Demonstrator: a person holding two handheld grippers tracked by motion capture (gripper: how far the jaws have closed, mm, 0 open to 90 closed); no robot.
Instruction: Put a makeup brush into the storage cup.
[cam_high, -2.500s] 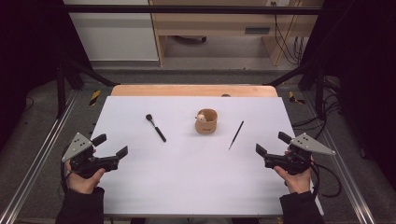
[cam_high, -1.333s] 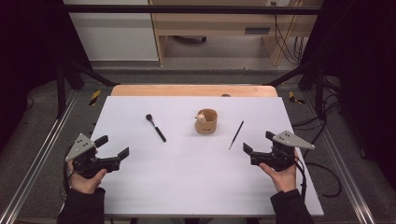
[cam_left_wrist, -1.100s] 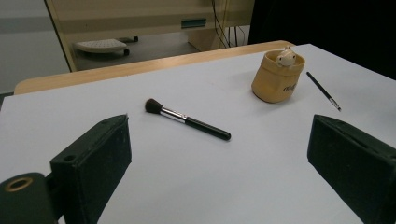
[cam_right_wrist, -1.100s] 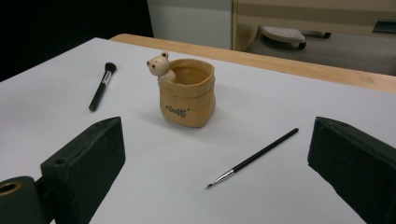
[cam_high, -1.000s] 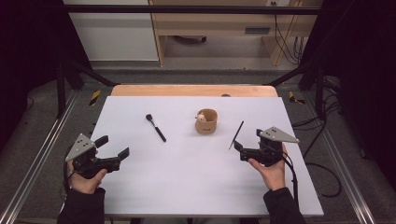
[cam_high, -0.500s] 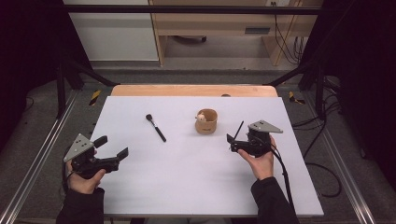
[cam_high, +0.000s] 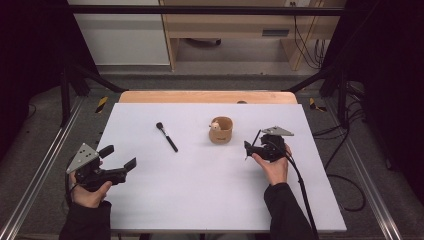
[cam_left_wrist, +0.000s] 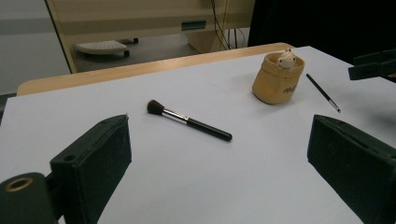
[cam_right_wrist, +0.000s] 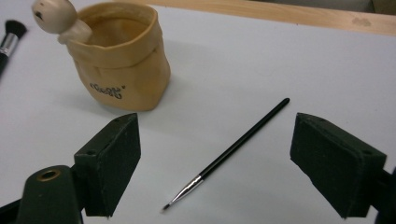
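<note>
Our right tongs (cam_right_wrist: 215, 172), jaws narrowing but released, have advanced over the thin brush (cam_right_wrist: 227, 156) beside the pouch (cam_right_wrist: 120, 65); our left tongs (cam_high: 116, 161) gape over bare table (cam_high: 210, 195).

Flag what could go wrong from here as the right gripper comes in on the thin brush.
1. The thin brush lies flat on the white table; the right gripper, its jaws open and just closing with the brush between them untouched, may scrape the surface or flick it away.
2. The tan pouch stands close by; one jaw could nudge or tip it.
3. A grip near the bristle tip could bend it.
</note>
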